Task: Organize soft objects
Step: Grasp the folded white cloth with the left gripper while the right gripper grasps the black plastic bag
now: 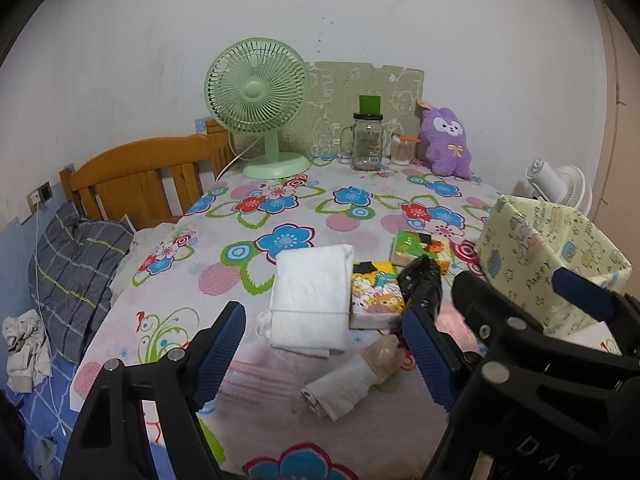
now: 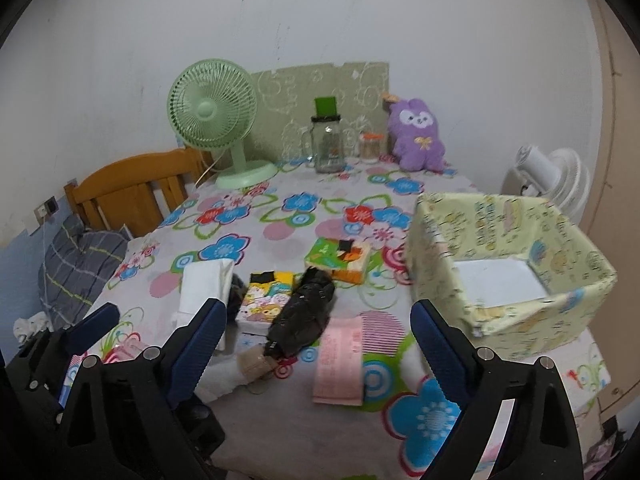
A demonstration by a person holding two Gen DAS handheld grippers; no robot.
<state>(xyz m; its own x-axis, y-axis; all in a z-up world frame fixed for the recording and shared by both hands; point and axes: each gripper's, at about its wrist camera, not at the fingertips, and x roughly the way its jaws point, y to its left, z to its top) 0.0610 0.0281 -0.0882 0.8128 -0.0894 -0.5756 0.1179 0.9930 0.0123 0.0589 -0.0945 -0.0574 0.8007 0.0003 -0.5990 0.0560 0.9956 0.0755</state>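
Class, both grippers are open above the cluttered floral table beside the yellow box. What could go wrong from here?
1. The black bundle leans on the cartoon tissue pack; grabbing one may drag the other.
2. The right gripper hangs over the thin pink paper, which lies flat and may slip from the fingers.
3. The yellow box sits near the table's edge; a nudge could push it off.

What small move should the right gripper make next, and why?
Probably lower the open right gripper onto the black bundle. It lies loose on the table between the fingers' line of view, nothing is held yet, and the yellow box stands beside it.
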